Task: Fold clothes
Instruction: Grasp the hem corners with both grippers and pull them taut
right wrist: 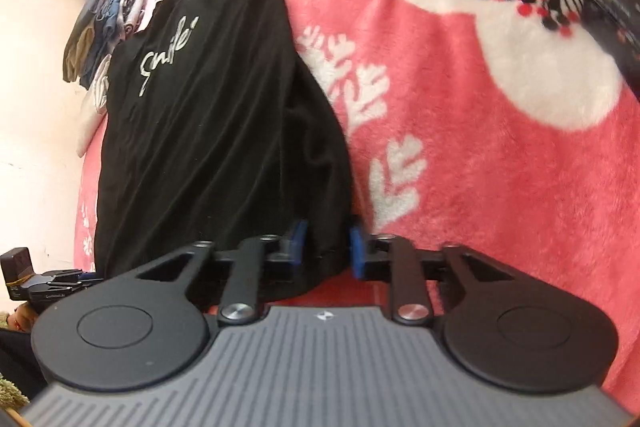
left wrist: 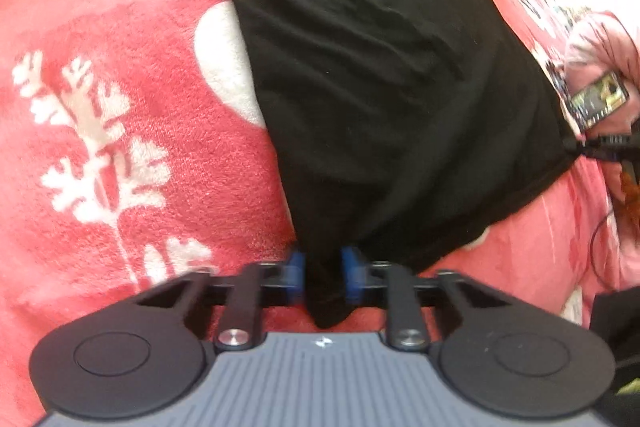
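Note:
A black T-shirt (left wrist: 380,87) with white script lettering lies stretched over a pink flowered blanket (left wrist: 120,147). My left gripper (left wrist: 323,277) is shut on the shirt's near corner, with black cloth bunched between its blue pads (left wrist: 295,273). In the right wrist view the same black T-shirt (right wrist: 208,131) runs away from me, and my right gripper (right wrist: 327,247) is shut on its other near corner. The blue pads (right wrist: 357,251) pinch the hem. The other gripper (right wrist: 52,285) shows at the far left edge, holding the shirt's bottom.
The pink blanket (right wrist: 480,147) covers the whole surface. Several folded clothes (right wrist: 108,23) are piled at the far end by a pale wall. A phone (left wrist: 598,99) with a lit screen shows at the right, beside a pink sleeve (left wrist: 604,43). A dark box (right wrist: 616,7) sits at the upper right.

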Demonstrator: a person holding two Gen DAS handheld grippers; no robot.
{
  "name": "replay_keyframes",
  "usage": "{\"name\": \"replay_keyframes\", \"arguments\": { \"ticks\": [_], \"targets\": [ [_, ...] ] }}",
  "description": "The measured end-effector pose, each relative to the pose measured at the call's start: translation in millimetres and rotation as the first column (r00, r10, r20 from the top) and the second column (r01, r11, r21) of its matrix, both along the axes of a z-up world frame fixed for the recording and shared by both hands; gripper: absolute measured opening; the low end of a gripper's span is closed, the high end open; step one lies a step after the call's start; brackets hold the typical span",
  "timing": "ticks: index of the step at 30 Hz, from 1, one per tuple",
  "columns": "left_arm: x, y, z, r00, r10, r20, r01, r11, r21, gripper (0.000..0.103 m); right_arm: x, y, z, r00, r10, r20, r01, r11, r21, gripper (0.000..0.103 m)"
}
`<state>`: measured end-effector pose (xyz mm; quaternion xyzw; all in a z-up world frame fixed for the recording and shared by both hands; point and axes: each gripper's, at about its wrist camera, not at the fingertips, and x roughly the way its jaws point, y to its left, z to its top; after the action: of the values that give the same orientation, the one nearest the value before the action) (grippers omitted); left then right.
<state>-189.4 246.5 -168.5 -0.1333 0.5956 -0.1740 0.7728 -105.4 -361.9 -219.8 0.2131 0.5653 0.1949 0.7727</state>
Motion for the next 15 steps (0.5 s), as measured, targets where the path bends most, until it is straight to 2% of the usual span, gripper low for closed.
{"name": "replay_keyframes", "arguments": {
  "ticks": [3, 6, 9, 13, 15],
  "targets": [
    [-1.4, 5.5, 9.4, 1.000, 0.011, -0.014, -0.012, 0.999, -0.051, 0.002, -3.9, -4.1, 17.4, 0.999, -0.017, 0.039, 0.015, 0.999, 0.038, 0.003],
    [-2.7, 10.9, 18.7, 0.999, 0.022, -0.029, -0.024, 0.994, -0.102, 0.002, -13.1, -14.8, 51.4, 0.996, -0.031, 0.086, 0.024, 0.996, 0.086, 0.003],
    [-4.1, 16.4, 28.1, 0.999, 0.031, -0.045, -0.038, 0.988, -0.152, 0.002, -21.3, -22.7, 69.4, 0.996, -0.028, 0.087, 0.024, 0.999, 0.046, 0.003],
    [5.6, 12.6, 18.5, 0.996, -0.002, -0.091, -0.009, 0.993, -0.122, 0.002, -21.2, -22.9, 54.3, 0.999, -0.043, 0.010, 0.044, 0.999, -0.018, 0.003],
    [6.7, 8.8, 17.0, 0.995, -0.031, -0.095, 0.022, 0.995, -0.100, 0.002, -21.0, -21.6, 48.1, 0.998, -0.055, -0.007, 0.055, 0.998, -0.022, 0.002]
  ]
}}
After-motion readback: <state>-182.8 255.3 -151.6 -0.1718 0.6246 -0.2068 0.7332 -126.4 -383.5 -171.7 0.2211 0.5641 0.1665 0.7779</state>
